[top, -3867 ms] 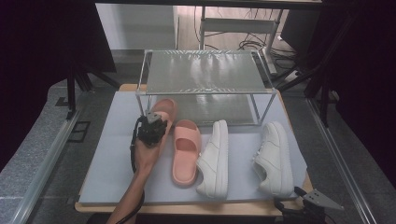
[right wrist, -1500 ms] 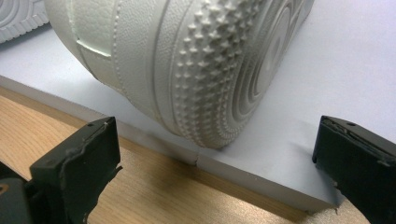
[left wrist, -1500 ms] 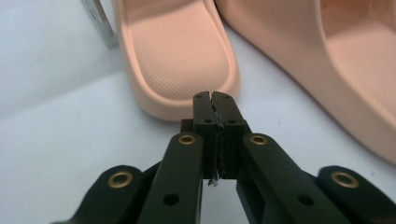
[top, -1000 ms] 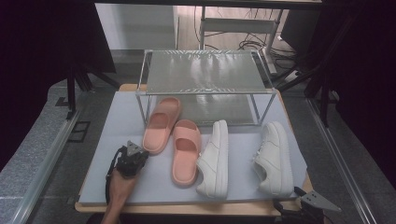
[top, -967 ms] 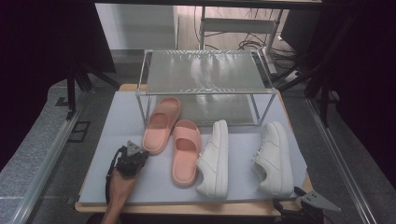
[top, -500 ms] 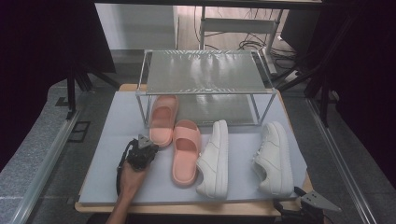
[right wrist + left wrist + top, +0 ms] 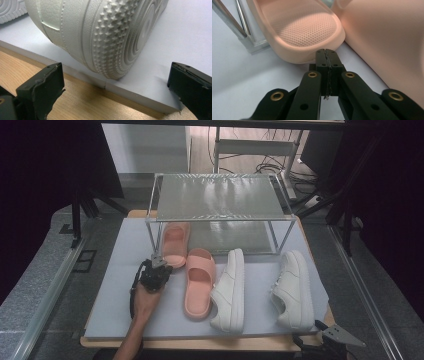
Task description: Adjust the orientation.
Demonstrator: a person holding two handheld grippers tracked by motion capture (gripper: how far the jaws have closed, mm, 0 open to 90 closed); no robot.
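Left gripper (image 7: pixel 326 53): jaws clenched tight with nothing between them, tips right at the heel of the pink slipper (image 7: pixel 299 27), touching it or as good as. That slipper sits half under the wire rack (image 7: pixel 220 200), at about 11 o'clock on the grey mat (image 7: pixel 115 270). Its twin, the second pink slipper (image 7: pixel 199 282), lies just beside it at 4 o'clock.

Right gripper (image 7: pixel 113 90): jaws spread wide and empty, parked at the mat's near-right corner (5 o'clock), facing the white sneaker (image 7: pixel 100 32). Another white sneaker (image 7: pixel 230 290) lies mid-mat. No readable brand or writing anywhere.
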